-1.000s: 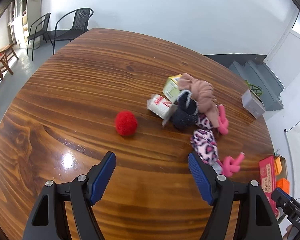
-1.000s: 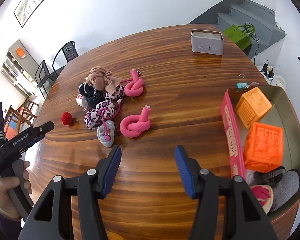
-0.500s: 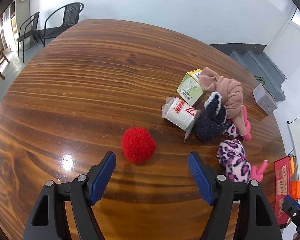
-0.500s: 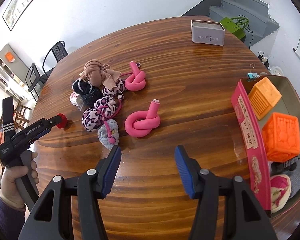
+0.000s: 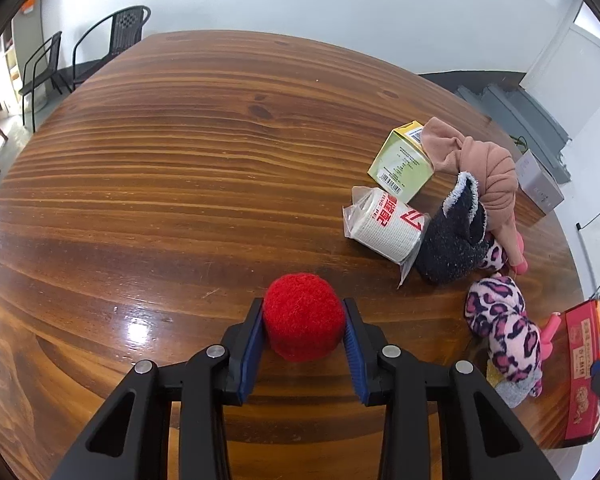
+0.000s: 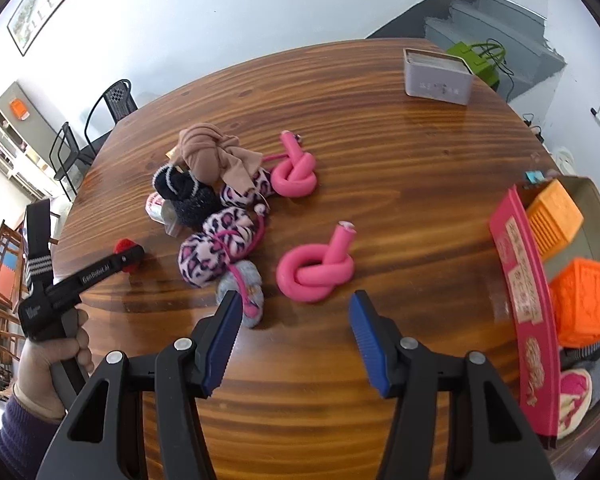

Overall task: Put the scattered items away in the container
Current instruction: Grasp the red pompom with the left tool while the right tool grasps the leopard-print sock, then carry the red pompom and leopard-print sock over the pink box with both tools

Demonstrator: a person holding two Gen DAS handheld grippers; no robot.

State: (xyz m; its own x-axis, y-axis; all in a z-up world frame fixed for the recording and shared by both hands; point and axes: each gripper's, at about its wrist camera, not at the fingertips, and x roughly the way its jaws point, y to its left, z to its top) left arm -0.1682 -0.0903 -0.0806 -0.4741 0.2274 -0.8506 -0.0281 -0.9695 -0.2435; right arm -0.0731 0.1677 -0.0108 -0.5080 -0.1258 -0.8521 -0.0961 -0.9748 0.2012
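Note:
A fuzzy red ball (image 5: 303, 316) rests on the wooden table (image 5: 180, 184). My left gripper (image 5: 304, 306) has its jaws closing on the ball, and both blue pads press its sides. The right wrist view shows that gripper (image 6: 134, 256) at the left with the ball (image 6: 123, 245) at its tip. My right gripper (image 6: 296, 304) is open and holds nothing, just in front of a knotted pink foam tube (image 6: 316, 268). The container (image 6: 580, 179), a box at the right table edge, holds two orange cubes (image 6: 584, 304).
A heap lies mid-table: leopard-print socks (image 6: 216, 248), a grey sock (image 6: 246, 288), a black sock (image 6: 188, 196), a tan cloth (image 6: 212, 156), a second pink knot (image 6: 294, 174), a white wrapped roll (image 5: 386, 228) and a green carton (image 5: 402, 164). A grey tin (image 6: 438, 76) stands far back.
My left gripper came down over the red ball and its jaws closed on it. My right gripper moved left toward the nearer pink knot, still open.

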